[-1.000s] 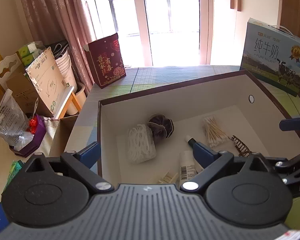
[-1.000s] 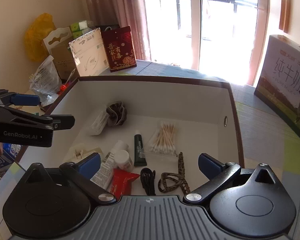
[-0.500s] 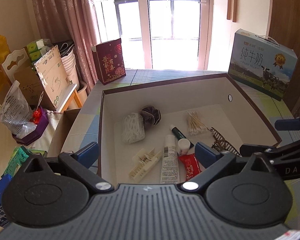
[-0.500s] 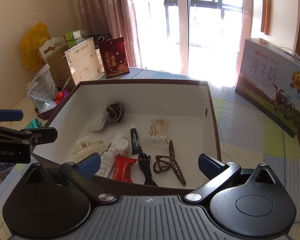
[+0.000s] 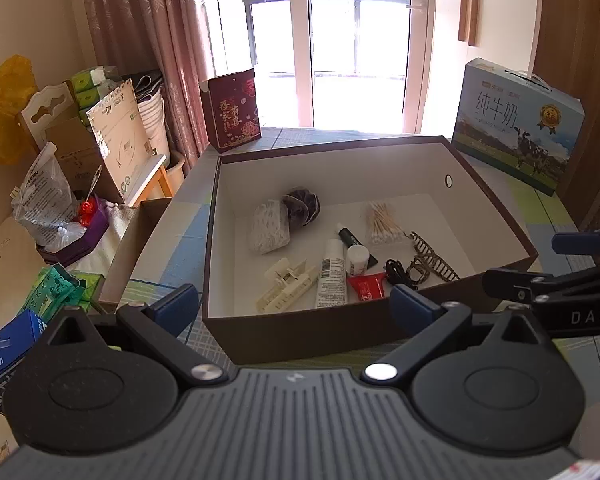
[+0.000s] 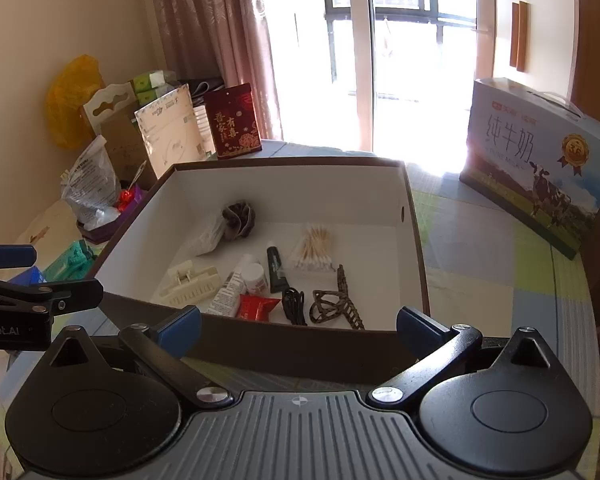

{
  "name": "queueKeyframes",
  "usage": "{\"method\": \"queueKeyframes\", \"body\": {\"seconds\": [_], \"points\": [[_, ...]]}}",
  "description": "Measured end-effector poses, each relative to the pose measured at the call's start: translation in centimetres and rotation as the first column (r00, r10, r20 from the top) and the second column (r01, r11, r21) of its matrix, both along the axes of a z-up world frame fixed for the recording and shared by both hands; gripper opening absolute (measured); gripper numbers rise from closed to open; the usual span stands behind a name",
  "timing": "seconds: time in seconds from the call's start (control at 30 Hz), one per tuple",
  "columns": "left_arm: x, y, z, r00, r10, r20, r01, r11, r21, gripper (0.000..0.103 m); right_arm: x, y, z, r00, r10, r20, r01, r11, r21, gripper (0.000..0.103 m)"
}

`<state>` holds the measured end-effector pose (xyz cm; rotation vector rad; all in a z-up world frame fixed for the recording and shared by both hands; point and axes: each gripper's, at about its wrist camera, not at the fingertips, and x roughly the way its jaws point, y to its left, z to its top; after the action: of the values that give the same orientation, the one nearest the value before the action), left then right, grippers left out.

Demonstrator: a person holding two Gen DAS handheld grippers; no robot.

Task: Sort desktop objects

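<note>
Both the left gripper and the right gripper hang with fingers spread wide and empty, just outside the near wall of the brown box. Inside lie a cream hair clip, tubes, cotton swabs and a patterned claw clip.

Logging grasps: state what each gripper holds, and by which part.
Nothing. The left gripper and right gripper are both open and empty, short of the box.
</note>
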<state>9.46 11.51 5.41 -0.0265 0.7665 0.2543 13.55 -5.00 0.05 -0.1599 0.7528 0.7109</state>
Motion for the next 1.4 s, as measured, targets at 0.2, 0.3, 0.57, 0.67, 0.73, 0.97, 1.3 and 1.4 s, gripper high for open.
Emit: {"method": "queueKeyframes", "body": {"seconds": [0.2,0.3,0.57,0.67,0.73,0.97,1.3,1.4], "points": [[-1.4,-1.2,0.0,1.000,-0.003,-0.008,0.003,1.000,-0.008,0.100,-1.1,-1.0,0.2,1.000,0.008,0.005,-0.008,1.000,0.003,0.101],[-2.0,-1.7,-0.1,1.000,-0.004,-0.012,0.004,1.000,-0.004,0.100,-1.6,-1.4,0.4,1.000,0.012,0.011,-0.012,1.000,0.005,0.101],[-2.9,-2.5,-0.4,1.000,-0.001,-0.021,0.001,1.000,-0.005,0.100,-2.8,-2.3,0.5,1.000,0.018,0.023,-0.018,1.000,-0.002,0.101],[-3.3,-2.9,-0.7,1.000,-0.001,-0.029,0.000,1.000,-0.010,0.100,-3.1,-2.5,0.4,0.999,0.018,0.027,-0.018,1.000,-0.006,0.101],[-3.6,-3.1,-0.9,0.999,0.000,-0.034,0.000,1.000,-0.010,0.100,-3.4,-2.7,0.2,0.999,0.019,0.029,-0.018,1.000,-0.008,0.101],[-4.2,-3.6,-1.7,0.998,0.011,-0.056,-0.011,1.000,-0.009,0.100,-4.0,-3.0,-0.4,0.999,0.030,0.029,-0.029,0.999,-0.026,0.101],[-4.6,-4.7,-2.9,0.996,0.004,-0.089,-0.006,1.000,-0.016,0.100,-4.9,-3.4,-1.8,0.999,0.038,0.018,-0.037,0.998,-0.060,0.101],[-4.5,-4.8,-3.0,0.996,0.004,-0.093,-0.006,1.000,-0.016,0.100,-5.0,-3.5,-2.0,0.999,0.038,0.014,-0.037,0.997,-0.063,0.101]]}}
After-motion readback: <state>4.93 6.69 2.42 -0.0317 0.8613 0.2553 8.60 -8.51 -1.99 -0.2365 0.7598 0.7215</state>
